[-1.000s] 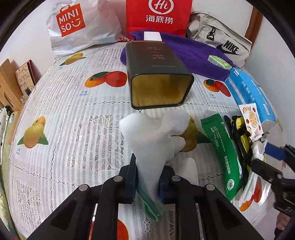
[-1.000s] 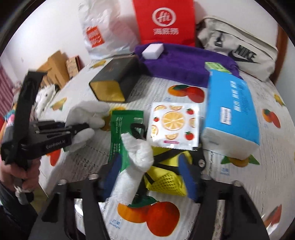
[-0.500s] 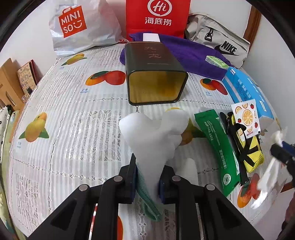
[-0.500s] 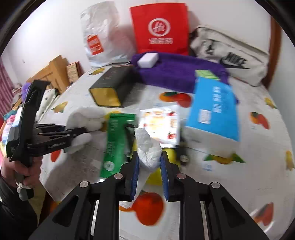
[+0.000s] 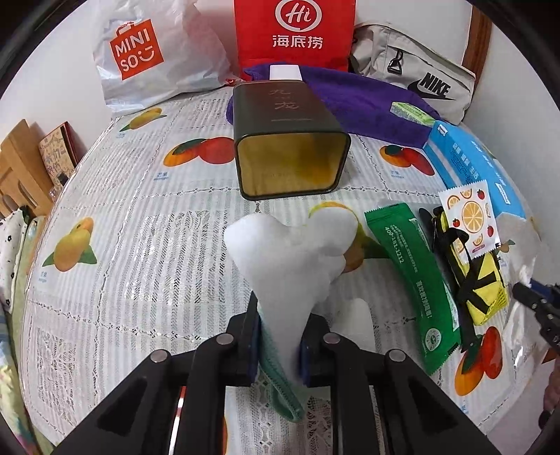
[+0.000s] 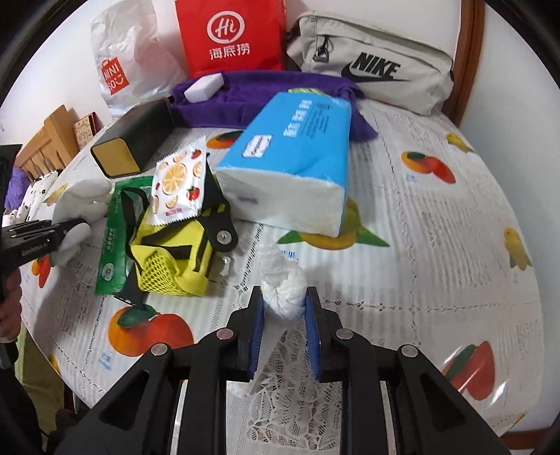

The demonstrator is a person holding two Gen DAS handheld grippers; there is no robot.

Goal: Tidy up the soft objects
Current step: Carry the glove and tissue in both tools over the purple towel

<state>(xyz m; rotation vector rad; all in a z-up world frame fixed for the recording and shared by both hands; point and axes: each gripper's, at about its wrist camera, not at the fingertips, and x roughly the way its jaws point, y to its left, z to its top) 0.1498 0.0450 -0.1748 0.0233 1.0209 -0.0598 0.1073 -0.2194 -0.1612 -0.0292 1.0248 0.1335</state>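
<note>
Left gripper (image 5: 280, 336): blue pads pressed tight on a white fleecy glove with a teal knitted cuff (image 5: 294, 259). The glove stands up from the jaws, its fingers flopped outward, above the near middle of the round table with a fruit-printed lace-pattern cover (image 5: 140, 245). The cuff hangs below the pads.

Right gripper (image 6: 282, 322): jaws narrowed onto a knotted wad of thin white plastic film (image 6: 283, 290). The knot sits between the blue pads, both of which touch it. A loose tail trails down under the jaws. It is held over the near part of the table, in front of the tissue pack.

Writing legible:
- Red paper bag (image 5: 294, 31) at the far edge: "Hi" and 海底捞.
- White plastic bag (image 5: 147, 56) at the far left edge: "MINISO".
- Grey waist bag (image 6: 371, 70) at the far right edge: "NIKE".
- Dark rectangular tin (image 5: 287, 140), lying on its side with its open mouth toward the camera: gold characters, not read with certainty.
- Green foil sachet (image 5: 409, 280): "400-181-1212".
- Blue soft tissue pack (image 6: 297, 157): print too small to read.
</note>
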